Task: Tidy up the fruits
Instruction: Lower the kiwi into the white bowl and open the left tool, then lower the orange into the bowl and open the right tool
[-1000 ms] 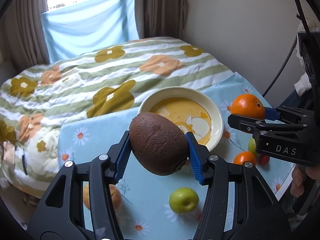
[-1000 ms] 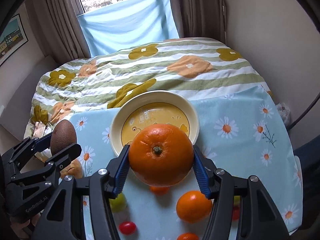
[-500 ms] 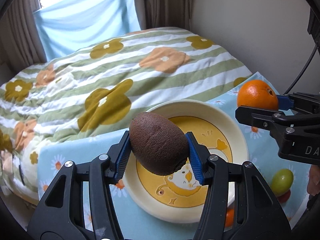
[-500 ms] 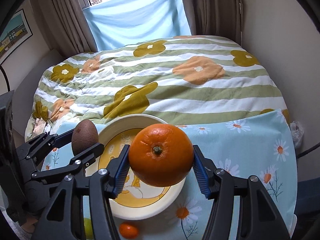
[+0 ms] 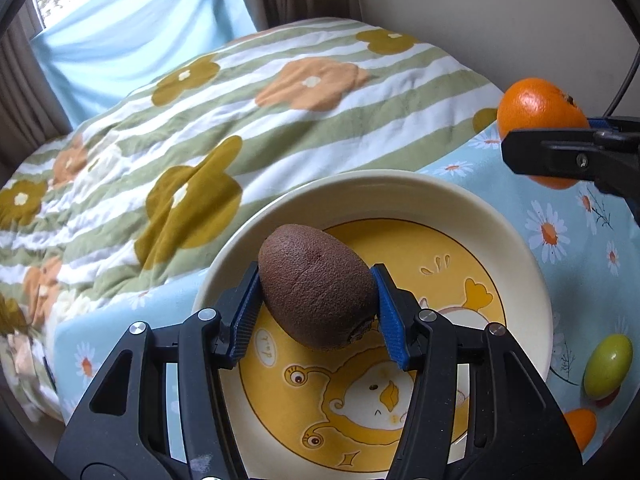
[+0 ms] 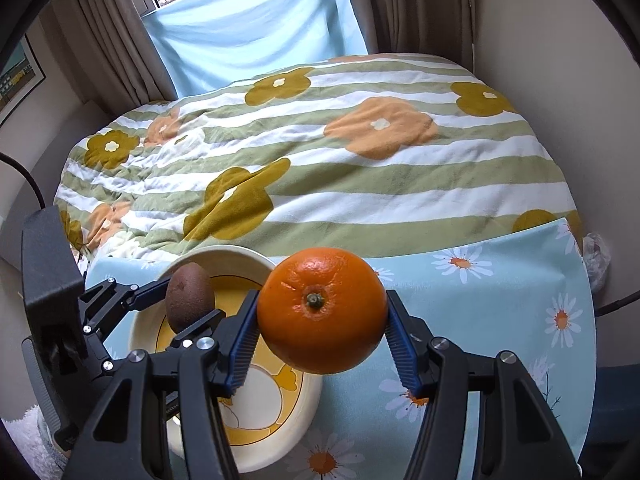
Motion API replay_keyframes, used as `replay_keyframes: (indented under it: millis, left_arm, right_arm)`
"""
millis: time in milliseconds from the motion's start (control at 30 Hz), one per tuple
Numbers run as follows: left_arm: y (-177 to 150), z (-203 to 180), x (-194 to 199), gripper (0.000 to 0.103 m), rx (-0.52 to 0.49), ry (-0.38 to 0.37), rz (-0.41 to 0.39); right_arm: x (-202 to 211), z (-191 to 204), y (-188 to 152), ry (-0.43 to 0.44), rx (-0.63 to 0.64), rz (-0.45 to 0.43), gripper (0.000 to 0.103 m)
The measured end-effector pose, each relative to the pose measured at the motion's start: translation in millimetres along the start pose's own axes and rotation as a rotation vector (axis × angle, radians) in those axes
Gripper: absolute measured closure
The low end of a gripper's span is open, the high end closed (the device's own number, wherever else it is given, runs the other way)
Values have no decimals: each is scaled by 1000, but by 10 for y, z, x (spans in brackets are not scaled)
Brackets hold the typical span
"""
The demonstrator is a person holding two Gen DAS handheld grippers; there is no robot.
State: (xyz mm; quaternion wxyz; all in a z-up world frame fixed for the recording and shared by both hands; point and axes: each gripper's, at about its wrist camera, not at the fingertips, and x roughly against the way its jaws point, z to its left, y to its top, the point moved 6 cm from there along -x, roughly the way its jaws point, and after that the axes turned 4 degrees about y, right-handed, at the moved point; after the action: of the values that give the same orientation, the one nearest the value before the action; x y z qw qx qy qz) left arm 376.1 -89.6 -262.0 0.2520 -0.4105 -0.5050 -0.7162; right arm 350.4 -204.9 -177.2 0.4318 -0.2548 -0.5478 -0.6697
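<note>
Kiwi, clamped in your left gripper, now over the plate; right gripper clamps the orange alongside. Release next.

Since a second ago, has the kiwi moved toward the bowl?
Yes. The kiwi, clamped in the left gripper, came from short of the bowl to over it.

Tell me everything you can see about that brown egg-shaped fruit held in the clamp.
The kiwi is a brown, egg-shaped fruit with dull, fuzzy-looking skin and a dark stem nub at its lower end. It looks whole and unpeeled. The left gripper pinches it between two ribbed blue pads, one on each side, with its blunt end tilted up and away. It hangs above the bowl, a cream dish with a yellow cartoon duck inside. Whether it touches the bowl cannot be told.
</note>
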Motion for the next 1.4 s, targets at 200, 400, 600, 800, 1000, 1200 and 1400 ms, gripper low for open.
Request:
replay_keyframes:
  millis: [200,400,600,800,1000,1200,1400]
  left_arm:
    - [-30,-37,-4,39,-24,-18,-8]
    - [13,117,267,0,18,-21,-81]
    - [-101,322,393,0,52,-11,-57]
    - [-237,519,557,0,116,-4,-53]
    - [-358,630,715,0,158,18,-46]
    - [-507,693,820,0,216,28,-35]
    - [-647,694,857,0,261,28,-18]
  right_arm:
    - [37,-42,47,-14,-6,-14,48]
    - [60,-55,49,-21,-15,-23,48]
    - [39,13,46,-6,9,-14,48]
    - [-46,225,29,22,91,-3,48]
    - [-182,441,-21,48,252,2,48]
    - [-376,530,-129,120,347,44,48]
    - [-515,543,-250,103,422,79,48]
